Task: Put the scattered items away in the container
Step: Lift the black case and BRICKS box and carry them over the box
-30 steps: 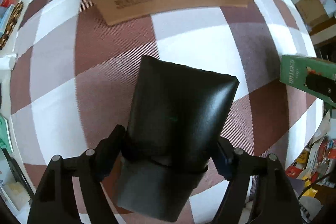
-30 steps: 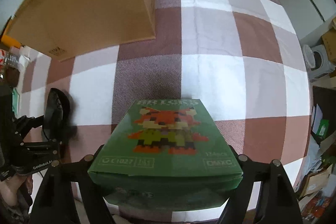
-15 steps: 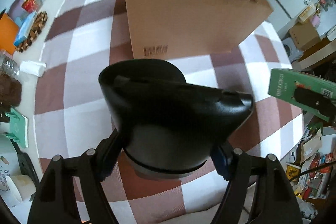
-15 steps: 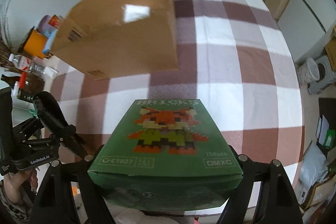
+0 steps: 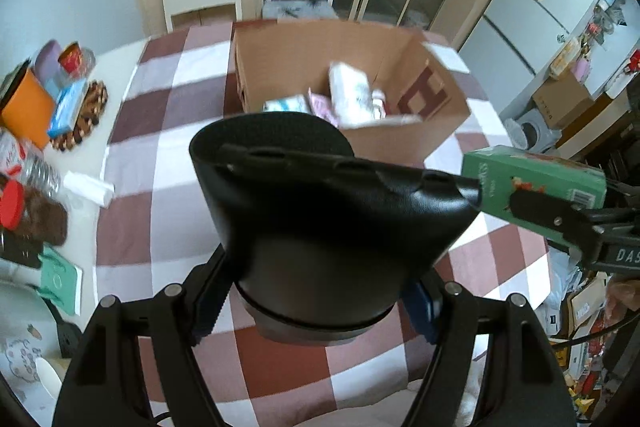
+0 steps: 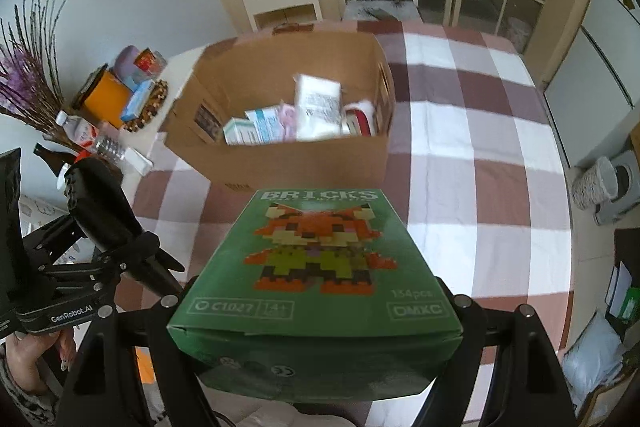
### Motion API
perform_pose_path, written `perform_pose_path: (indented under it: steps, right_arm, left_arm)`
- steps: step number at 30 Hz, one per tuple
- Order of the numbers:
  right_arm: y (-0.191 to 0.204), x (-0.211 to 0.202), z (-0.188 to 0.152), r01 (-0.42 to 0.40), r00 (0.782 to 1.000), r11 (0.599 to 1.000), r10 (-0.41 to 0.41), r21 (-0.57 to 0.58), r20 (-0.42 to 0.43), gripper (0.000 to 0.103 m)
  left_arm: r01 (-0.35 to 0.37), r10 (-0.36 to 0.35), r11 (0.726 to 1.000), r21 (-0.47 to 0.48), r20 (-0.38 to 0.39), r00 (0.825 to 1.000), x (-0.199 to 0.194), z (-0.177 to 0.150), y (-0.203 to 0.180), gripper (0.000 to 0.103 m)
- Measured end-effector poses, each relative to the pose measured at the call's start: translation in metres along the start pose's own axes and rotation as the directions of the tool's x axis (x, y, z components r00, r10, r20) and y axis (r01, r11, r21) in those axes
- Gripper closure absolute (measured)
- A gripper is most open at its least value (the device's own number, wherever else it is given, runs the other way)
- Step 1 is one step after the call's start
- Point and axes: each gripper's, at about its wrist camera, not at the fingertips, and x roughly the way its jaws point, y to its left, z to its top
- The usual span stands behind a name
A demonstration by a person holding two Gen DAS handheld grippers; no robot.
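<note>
Left wrist view showed the left hand-held gripper [image 5: 316, 307] clamped on a black leather-like case [image 5: 328, 211], smooth, glossy and flared wide at its far end with a stitched seam. That slick, tapering shape might have slid out of the pads if it was tipped over the rim, I judged. Beyond it stood the open cardboard box [image 5: 400, 135] on the checked tablecloth of the counter [image 5: 160, 147], already holding soft white packets and small cartons. To the right, the right hand-held gripper [image 6: 316, 311] was closed across a flat green cardboard bricks box [image 6: 320, 267], matte and sharp-cornered, held clear of the cloth short of the container. With both loads near each other, they could have collided at the opening, or the wide green box could have caught the thin near wall and shoved the container away.
</note>
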Motion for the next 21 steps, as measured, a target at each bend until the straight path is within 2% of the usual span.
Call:
perform_pose_path:
  steps: [11, 21]
  right_arm:
    - [0.005, -0.018, 0.045, -0.018, 0.996, 0.999, 0.02, -0.027, 0.091, 0.021]
    - [0.009, -0.018, 0.088, -0.03, 0.991, 0.998, 0.038, -0.062, 0.125, 0.021]
  left_arm:
    - [0.003, -0.007, 0.999, 0.036, 0.105, 0.994, -0.026, 0.057, -0.005, 0.027]
    - [0.007, -0.017, 0.998, 0.058, 0.173, 0.985, -0.039, 0.112, -0.008, 0.027]
